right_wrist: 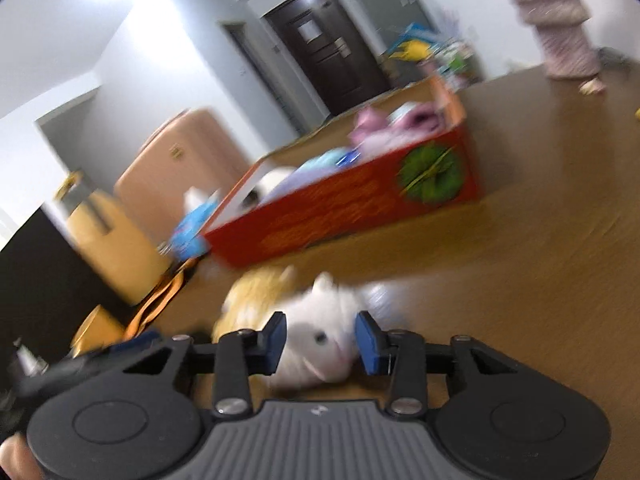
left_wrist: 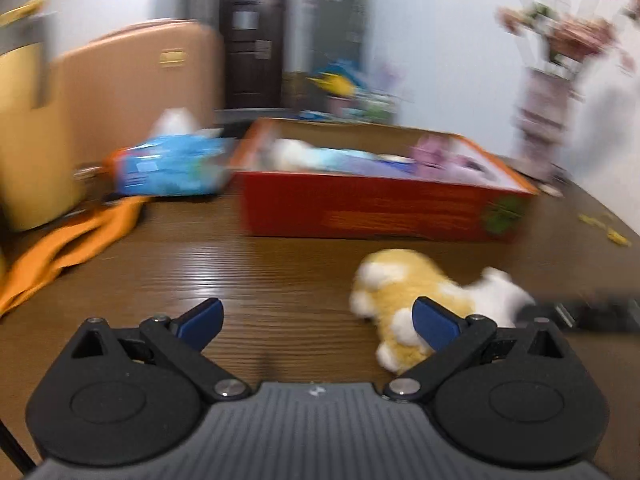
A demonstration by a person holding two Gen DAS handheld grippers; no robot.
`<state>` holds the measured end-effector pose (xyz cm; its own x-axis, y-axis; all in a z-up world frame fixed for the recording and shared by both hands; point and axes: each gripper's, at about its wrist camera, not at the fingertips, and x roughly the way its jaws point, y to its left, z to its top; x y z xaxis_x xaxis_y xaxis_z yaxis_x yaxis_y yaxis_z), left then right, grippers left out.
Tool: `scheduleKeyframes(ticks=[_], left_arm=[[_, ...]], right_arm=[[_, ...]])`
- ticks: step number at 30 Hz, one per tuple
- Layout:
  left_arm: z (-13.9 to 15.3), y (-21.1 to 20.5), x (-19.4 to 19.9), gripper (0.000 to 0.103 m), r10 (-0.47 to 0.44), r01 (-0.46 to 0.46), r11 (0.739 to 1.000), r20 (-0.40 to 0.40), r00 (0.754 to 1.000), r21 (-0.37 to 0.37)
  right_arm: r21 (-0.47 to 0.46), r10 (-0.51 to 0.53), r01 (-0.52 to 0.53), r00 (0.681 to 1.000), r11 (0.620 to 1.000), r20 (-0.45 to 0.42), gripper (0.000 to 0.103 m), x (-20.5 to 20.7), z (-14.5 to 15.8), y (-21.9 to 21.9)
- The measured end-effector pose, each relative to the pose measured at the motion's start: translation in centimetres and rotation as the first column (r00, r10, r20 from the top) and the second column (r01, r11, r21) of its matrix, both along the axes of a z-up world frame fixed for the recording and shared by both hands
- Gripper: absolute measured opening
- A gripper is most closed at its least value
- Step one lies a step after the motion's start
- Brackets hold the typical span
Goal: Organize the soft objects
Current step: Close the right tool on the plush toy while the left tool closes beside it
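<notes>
A yellow and white plush dog (left_wrist: 404, 284) lies on the brown wooden table (left_wrist: 260, 264), in front of a red cardboard box (left_wrist: 360, 208) that holds several soft toys. My left gripper (left_wrist: 316, 312) is open just left of the dog, its right finger (left_wrist: 434, 322) in front of the dog's paws and nothing between the pads. In the right wrist view the dog's white head (right_wrist: 316, 364) fills the gap of my right gripper (right_wrist: 322, 336), and both blue pads press its sides. The yellow body (right_wrist: 256, 292) trails away toward the red box (right_wrist: 340, 208).
An orange cloth (left_wrist: 72, 244) and a blue packet (left_wrist: 172, 168) lie at the table's left. Two suitcases, tan (left_wrist: 132, 92) and yellow (left_wrist: 20, 120), stand behind them. A tall patterned vase with flowers (left_wrist: 544, 120) is at the far right, with yellow scraps (left_wrist: 608, 232) near it.
</notes>
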<state>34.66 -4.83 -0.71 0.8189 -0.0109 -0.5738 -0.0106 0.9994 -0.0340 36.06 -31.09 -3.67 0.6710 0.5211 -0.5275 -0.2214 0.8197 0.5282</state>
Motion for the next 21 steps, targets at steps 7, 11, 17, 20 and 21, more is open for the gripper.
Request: scheduleKeyframes(ticks=[7, 11, 17, 20, 21], left_arm=[[1.4, 4.1, -1.1, 0.103, 0.076, -0.076, 0.996, -0.003, 0.997, -0.046], [2.0, 3.0, -1.6, 0.103, -0.046, 0.048, 0.996, 0.028, 0.999, -0.076], [1.0, -1.1, 0.6, 0.103, -0.144, 0.139, 0.983, -0.035, 0.989, -0.116], [-0.5, -3.7, 1.1, 0.103, -0.149, 0.145, 0.986, -0.052, 0.987, -0.078], [-1.0, -4.4, 1.3, 0.103, -0.152, 0.149, 0.987, -0.059, 0.987, -0.053]], right_arm=[[-0.078, 0.133, -0.132, 0.991, 0.988, 0.008, 0.022, -2.9, -0.7, 6.5], [-0.072, 0.207, -0.205, 0.978, 0.976, 0.022, 0.021, -3.4, -0.4, 8.2], [-0.227, 0.087, -0.079, 0.996, 0.971, 0.026, 0.024, -5.9, 0.1, 5.3], [-0.239, -0.075, 0.082, 0.996, 0.968, 0.038, 0.024, -6.7, 0.5, 1.7], [-0.236, -0.114, 0.121, 0.992, 0.964, 0.045, 0.025, -6.9, 0.7, 0.9]])
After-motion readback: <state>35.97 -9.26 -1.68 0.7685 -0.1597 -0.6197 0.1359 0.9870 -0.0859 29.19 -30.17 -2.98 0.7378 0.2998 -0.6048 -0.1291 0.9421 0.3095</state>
